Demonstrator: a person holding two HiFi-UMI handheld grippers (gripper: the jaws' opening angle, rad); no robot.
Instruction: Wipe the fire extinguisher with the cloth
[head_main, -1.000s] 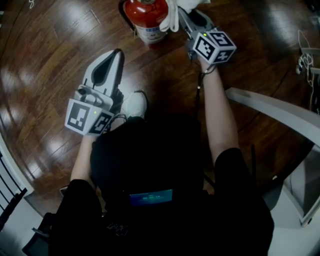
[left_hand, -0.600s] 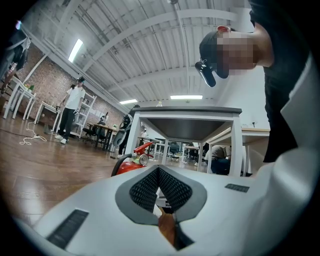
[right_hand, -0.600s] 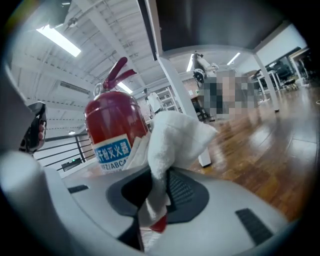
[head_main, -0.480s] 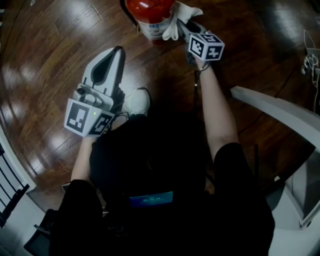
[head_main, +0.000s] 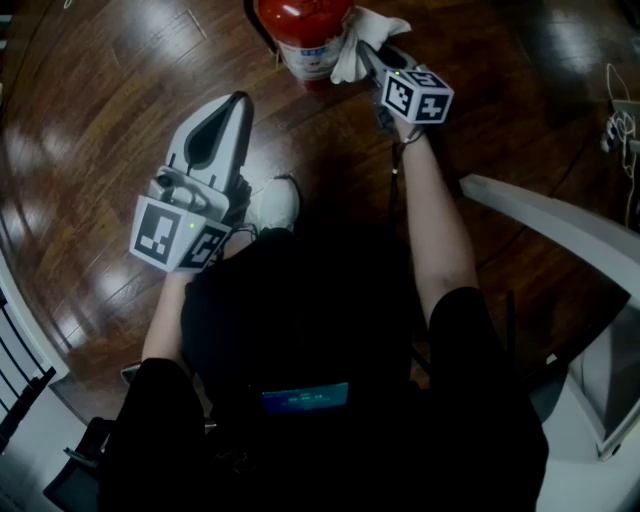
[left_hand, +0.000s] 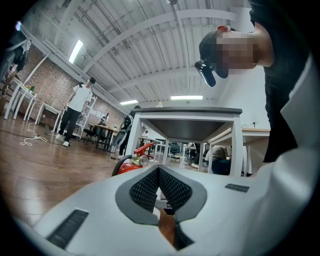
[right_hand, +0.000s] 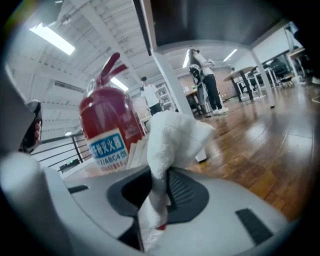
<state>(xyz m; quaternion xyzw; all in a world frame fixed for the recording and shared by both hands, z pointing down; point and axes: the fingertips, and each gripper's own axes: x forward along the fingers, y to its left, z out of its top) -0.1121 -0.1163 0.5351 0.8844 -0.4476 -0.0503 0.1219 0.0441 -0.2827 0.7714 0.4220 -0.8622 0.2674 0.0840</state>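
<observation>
A red fire extinguisher (head_main: 300, 30) with a white label stands on the wooden floor at the top of the head view. It fills the left of the right gripper view, the fire extinguisher (right_hand: 107, 130) upright with its lever on top. My right gripper (head_main: 372, 60) is shut on a white cloth (head_main: 362, 38), whose bunched end sits right beside the cylinder's right side. The cloth (right_hand: 167, 142) rises between the pads. My left gripper (head_main: 222, 125) hangs lower left, shut and empty, about a hand's length from the extinguisher (left_hand: 131, 164).
A white shoe (head_main: 270, 207) is beside the left gripper. A white table frame (head_main: 560, 225) runs along the right, and a table (left_hand: 187, 120) stands ahead in the left gripper view. White cables (head_main: 612, 120) lie at far right. People stand in the background.
The right gripper has moved up and left with the cloth, bringing it closer against the extinguisher's side. The left gripper has stayed put.
</observation>
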